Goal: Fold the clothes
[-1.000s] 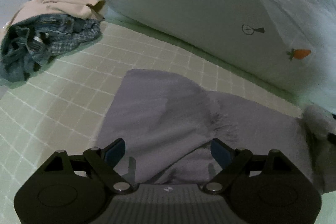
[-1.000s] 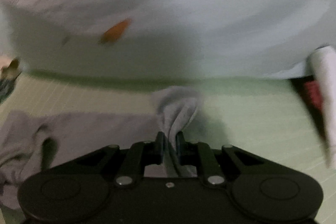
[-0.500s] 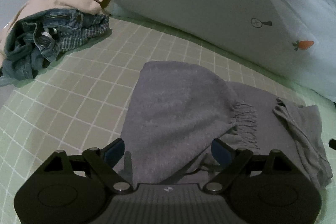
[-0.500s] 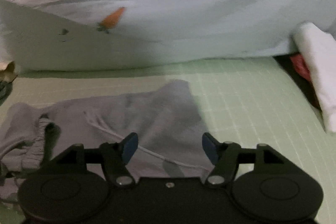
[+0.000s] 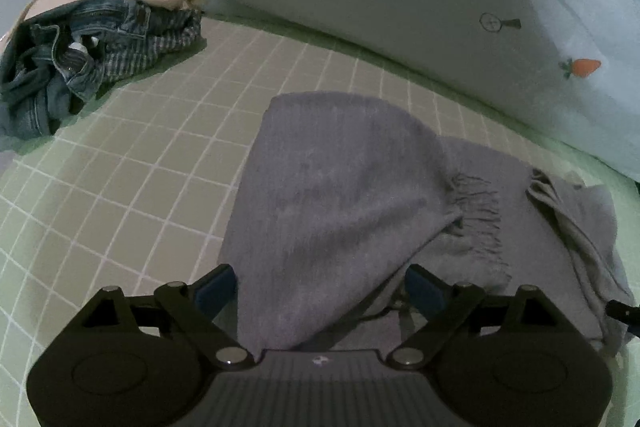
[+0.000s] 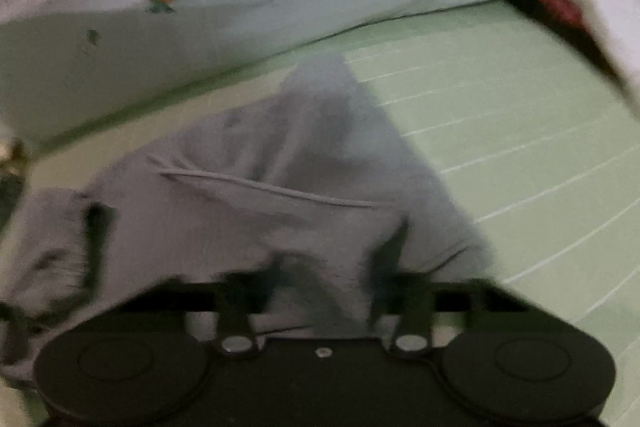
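The grey scarf [image 5: 340, 195] lies on the green grid mat [image 5: 120, 187], long axis running left-right, directly under both spread, empty grippers: left gripper [image 5: 320, 285] over the folded end, right gripper [image 6: 328, 279] over the rumpled end.

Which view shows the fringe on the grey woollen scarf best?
The left wrist view: the grey woollen scarf is sharp, its fringe distinct. The right wrist view is motion-blurred, showing only grey cloth, no clear fringe.
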Tool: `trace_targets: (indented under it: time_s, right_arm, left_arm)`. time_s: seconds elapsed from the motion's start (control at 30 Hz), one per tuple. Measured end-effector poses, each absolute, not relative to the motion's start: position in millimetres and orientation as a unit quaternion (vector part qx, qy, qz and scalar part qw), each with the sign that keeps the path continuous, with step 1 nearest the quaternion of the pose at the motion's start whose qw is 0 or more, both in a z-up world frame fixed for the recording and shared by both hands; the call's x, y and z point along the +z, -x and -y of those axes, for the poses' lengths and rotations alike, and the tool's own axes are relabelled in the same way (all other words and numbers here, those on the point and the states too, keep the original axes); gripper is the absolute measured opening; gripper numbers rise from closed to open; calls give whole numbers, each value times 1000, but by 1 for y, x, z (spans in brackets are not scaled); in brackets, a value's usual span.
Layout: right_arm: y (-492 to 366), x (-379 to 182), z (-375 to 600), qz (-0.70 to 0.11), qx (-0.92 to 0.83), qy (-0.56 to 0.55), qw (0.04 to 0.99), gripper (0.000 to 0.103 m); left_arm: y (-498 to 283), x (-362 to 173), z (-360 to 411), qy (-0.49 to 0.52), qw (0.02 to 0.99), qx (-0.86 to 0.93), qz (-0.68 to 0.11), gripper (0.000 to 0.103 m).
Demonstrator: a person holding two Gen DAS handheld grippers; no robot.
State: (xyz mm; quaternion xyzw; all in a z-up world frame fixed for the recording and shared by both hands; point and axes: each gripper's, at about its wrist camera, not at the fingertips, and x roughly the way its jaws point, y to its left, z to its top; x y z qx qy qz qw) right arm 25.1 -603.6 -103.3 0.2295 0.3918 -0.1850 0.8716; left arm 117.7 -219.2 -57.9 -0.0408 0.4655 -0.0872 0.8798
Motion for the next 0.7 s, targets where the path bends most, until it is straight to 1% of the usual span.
trace_targets:
  time_s: [0.03, 0.13, 0.27, 0.33, 0.37, 0.43, 0.57, 0.63, 0.7]
  right_arm:
    - [-25, -101, 599, -387, -177, -233, 875, 5]
    - [-28, -90, 578, -378, -134, -215, 891, 5]
    - [-35, -96, 549, -407, -77, -196, 889, 6]
    - [-35, -101, 539, -427, -59, -188, 883, 16]
    - [-35, -101, 537, -431, -54, -189, 881, 19]
    - [-37, -98, 538, -427, -49, -194, 882, 35]
    - [-30, -76, 550, -385, -73, -206, 897, 41]
    - [-34, -71, 559, -369, -92, -220, 898, 50]
    - [-45, -71, 558, -371, -95, -205, 901, 52]
  left_arm:
    - [-118, -57, 217, 42, 881, -86, -463, 92]
    - [-117, -53, 214, 47, 885, -84, -455, 92]
    - [-116, -53, 215, 45, 883, -92, -458, 92]
    - [-115, -53, 215, 43, 882, -96, -459, 92]
    - [-115, -53, 215, 43, 882, -95, -459, 92]
    - [-115, -53, 213, 45, 883, -91, -458, 92]
    - [-116, -55, 208, 52, 881, -81, -463, 92]
    - [-117, -57, 206, 53, 880, -78, -467, 92]
    - [-119, -58, 206, 53, 879, -77, -468, 92]
